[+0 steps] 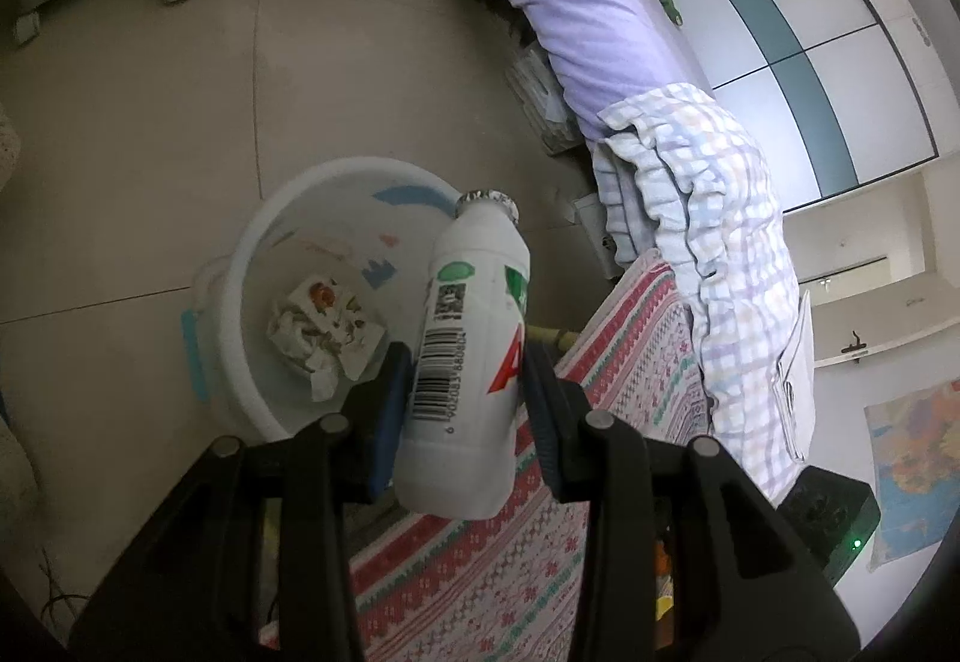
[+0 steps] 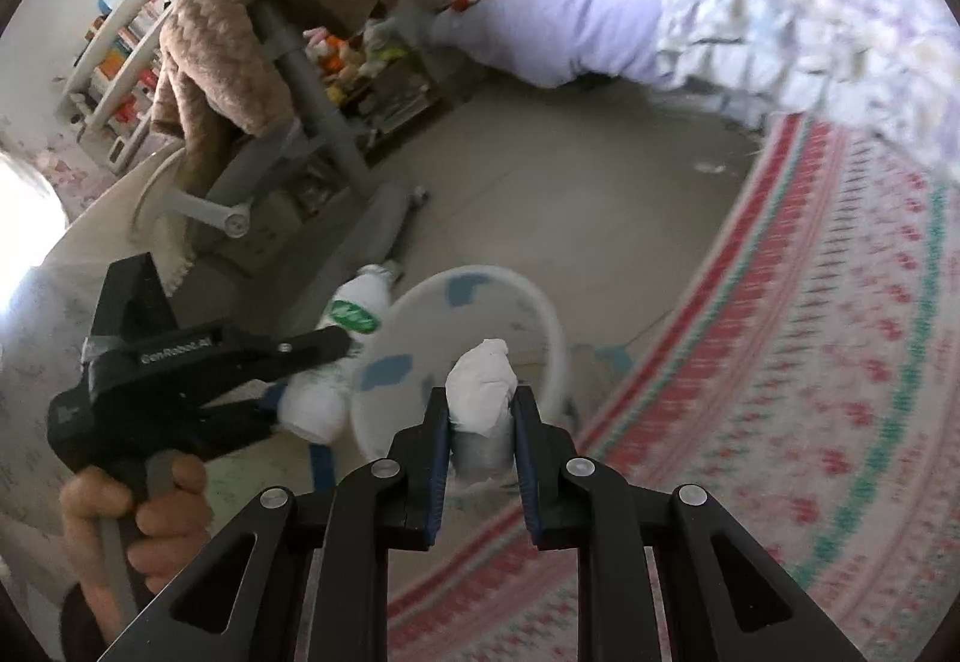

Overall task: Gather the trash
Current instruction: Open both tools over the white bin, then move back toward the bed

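My left gripper (image 1: 465,362) is shut on a white plastic bottle (image 1: 468,338) with a barcode and a red and green label, held over the edge of a white bin (image 1: 240,266). Crumpled paper trash (image 1: 324,329) lies in the bin's bottom. My right gripper (image 2: 480,410) is shut on a white crumpled tissue wad (image 2: 483,386), held just in front of the bin (image 2: 552,338). In the right wrist view the left gripper (image 2: 300,362) and its bottle (image 2: 354,314) show at the bin's left side, with the hand below.
The bin stands on a beige tile floor (image 1: 150,122) beside a bed with a red patterned blanket (image 1: 480,572), a checked quilt (image 1: 708,218) and a purple sheet (image 1: 570,2). A grey wheeled chair (image 2: 288,122) with a brown blanket stands behind the bin. A bookshelf (image 2: 120,50) is far left.
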The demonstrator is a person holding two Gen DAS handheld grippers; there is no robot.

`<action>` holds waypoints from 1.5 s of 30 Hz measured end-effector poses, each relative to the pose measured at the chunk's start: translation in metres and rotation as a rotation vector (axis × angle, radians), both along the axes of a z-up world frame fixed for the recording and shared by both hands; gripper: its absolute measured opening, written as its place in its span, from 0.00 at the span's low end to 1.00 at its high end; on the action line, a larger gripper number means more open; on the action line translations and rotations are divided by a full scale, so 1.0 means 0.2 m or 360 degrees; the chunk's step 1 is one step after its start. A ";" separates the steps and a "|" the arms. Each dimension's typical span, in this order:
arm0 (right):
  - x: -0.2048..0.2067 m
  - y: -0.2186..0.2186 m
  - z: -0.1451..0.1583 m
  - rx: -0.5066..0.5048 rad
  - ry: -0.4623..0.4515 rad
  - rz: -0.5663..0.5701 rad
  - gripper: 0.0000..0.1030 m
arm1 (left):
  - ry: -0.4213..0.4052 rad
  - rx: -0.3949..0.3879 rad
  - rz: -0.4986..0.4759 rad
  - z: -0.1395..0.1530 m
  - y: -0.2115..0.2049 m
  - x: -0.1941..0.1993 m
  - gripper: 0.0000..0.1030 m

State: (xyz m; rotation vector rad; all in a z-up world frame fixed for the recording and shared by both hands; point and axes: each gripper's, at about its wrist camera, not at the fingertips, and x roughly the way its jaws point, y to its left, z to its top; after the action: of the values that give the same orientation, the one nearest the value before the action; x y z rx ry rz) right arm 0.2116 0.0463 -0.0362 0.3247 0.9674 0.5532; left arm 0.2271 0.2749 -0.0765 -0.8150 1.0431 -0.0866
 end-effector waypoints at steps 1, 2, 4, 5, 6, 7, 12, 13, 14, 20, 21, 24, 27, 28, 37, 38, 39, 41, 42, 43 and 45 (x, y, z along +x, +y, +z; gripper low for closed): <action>0.01 0.02 -0.01 0.0003 0.0006 0.0008 0.20 | -0.0002 0.0004 0.0001 -0.01 0.00 0.01 0.39; 0.03 0.06 -0.02 0.0001 0.0015 0.0023 0.20 | -0.0001 0.0020 0.0006 -0.02 0.00 0.02 0.39; 0.05 0.13 -0.04 -0.0007 0.0020 0.0050 0.20 | 0.0008 0.0055 0.0005 -0.03 0.00 0.03 0.39; 0.06 0.17 -0.05 -0.0008 0.0021 0.0061 0.20 | 0.0013 0.0064 0.0007 -0.04 0.00 0.04 0.39; 0.06 0.18 -0.04 -0.0007 0.0023 0.0067 0.20 | 0.0020 0.0076 0.0015 -0.05 0.01 0.04 0.39; 0.07 0.20 -0.04 -0.0009 0.0024 0.0076 0.20 | 0.0025 0.0093 0.0025 -0.05 0.01 0.05 0.39; 0.11 0.28 -0.07 -0.0034 0.0028 0.0108 0.20 | 0.0078 0.0214 0.0100 -0.06 0.05 0.05 0.41; 0.11 0.28 -0.07 -0.0037 0.0028 0.0109 0.21 | 0.0080 0.0200 0.0098 -0.07 0.06 0.05 0.45; 0.12 0.29 -0.08 -0.0042 0.0032 0.0109 0.21 | 0.0072 0.0182 0.0101 -0.06 0.07 0.05 0.47; 0.14 0.29 -0.11 -0.0065 0.0058 0.0062 0.27 | 0.0039 0.0186 0.0200 -0.01 0.11 0.01 0.65; 0.15 0.29 -0.12 -0.0071 0.0067 0.0048 0.30 | 0.0047 0.0204 0.0225 0.00 0.11 -0.01 0.65; 0.15 0.28 -0.13 -0.0066 0.0099 0.0013 0.38 | 0.0066 0.0281 0.0282 0.05 0.10 -0.04 0.65; 0.12 0.23 -0.11 -0.0075 0.0077 -0.0004 0.47 | 0.0004 0.0335 0.0272 0.12 0.05 -0.07 0.66; 0.10 0.20 -0.10 -0.0087 0.0072 -0.0015 0.47 | -0.0024 0.0367 0.0258 0.16 0.02 -0.08 0.66; -0.24 -0.32 0.09 -0.0137 0.0009 -0.0182 0.49 | -0.0297 0.0679 -0.0142 0.42 -0.50 -0.18 0.67; -0.30 -0.43 0.12 -0.0151 0.0006 -0.0227 0.49 | -0.0327 0.0696 -0.0202 0.43 -0.57 -0.21 0.67; -0.34 -0.48 0.14 -0.0160 0.0005 -0.0252 0.49 | -0.0362 0.0711 -0.0279 0.45 -0.66 -0.23 0.68; -0.47 -0.68 0.21 -0.0182 0.0000 -0.0337 0.49 | -0.0419 0.0735 -0.0445 0.46 -0.84 -0.27 0.68; -0.52 -0.77 0.23 -0.0190 -0.0002 -0.0383 0.49 | -0.0443 0.0745 -0.0531 0.46 -0.93 -0.30 0.69; -0.55 -0.84 0.25 -0.0197 -0.0002 -0.0418 0.49 | -0.0465 0.0749 -0.0624 0.46 -1.02 -0.32 0.69; -0.67 -1.06 0.32 -0.0240 -0.0013 -0.0550 0.50 | -0.0489 0.0741 -0.0785 0.45 -1.19 -0.37 0.69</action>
State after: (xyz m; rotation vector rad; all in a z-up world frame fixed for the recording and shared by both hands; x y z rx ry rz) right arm 0.0771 -0.1665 0.0270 0.3447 0.9144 0.1659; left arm 0.1539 0.0376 0.0134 -0.1053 0.9015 -0.3620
